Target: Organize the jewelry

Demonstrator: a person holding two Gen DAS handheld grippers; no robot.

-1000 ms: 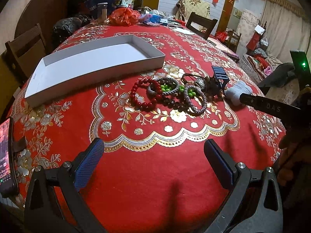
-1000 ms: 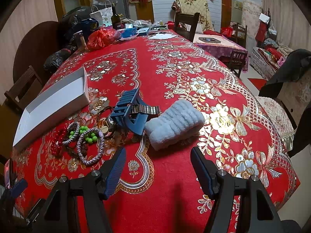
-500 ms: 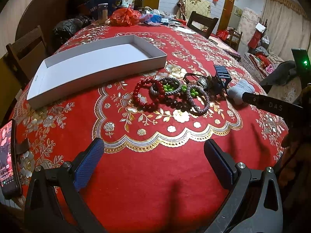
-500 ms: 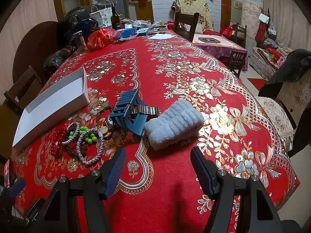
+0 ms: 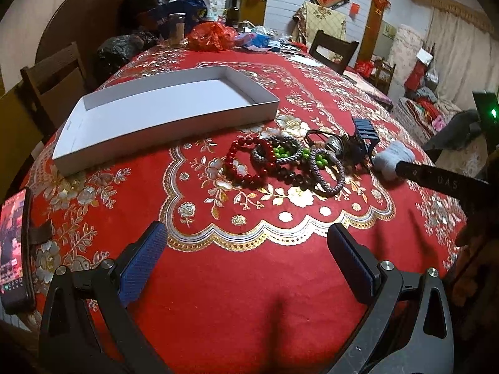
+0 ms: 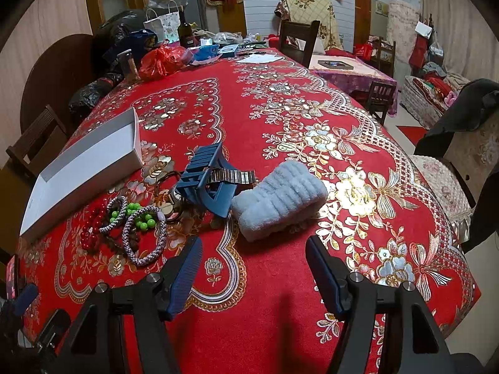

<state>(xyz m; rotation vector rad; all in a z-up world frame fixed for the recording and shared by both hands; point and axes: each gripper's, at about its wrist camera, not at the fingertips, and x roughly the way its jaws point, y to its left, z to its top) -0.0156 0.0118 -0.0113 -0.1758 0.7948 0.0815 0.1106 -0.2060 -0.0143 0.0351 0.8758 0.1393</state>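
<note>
Since the earlier frames the left wrist view has crept slightly closer to the jewelry pile; the right wrist view is nearly unchanged, and nothing on the table has shifted.

Left gripper (image 5: 246, 249): fingers spread wide, nothing between them, hovering over bare red tablecloth (image 5: 249, 296) short of the pile. Right gripper (image 6: 252, 265): fingers likewise spread and empty, aimed between the pile and a folded pale-blue towel (image 6: 277, 199).

Jewelry lies in one overlapping heap on the cloth's gold medallion, near the white box's long wall but apart from it: red bead bracelet (image 5: 246, 165) at the box end, two grey braided bracelets (image 5: 327, 171), green beads (image 5: 282, 152) showing through them, a dark bead strand beneath. Beyond these a blue claw hair clip (image 6: 205, 180) sits atop a metal-link watch band (image 6: 240, 177), touching the towel.

White shallow box (image 5: 168, 124): empty, open side up, probably the destination, set within the left gripper's easy reach.

Judgement: sorting not yet begun. The tangled stacking suggests the outermost piece, the red bracelet, is easiest to lift first; pulling a braided one could drag its neighbours.

Phone (image 5: 14, 246) lies at the left table edge, screen lit.
</note>
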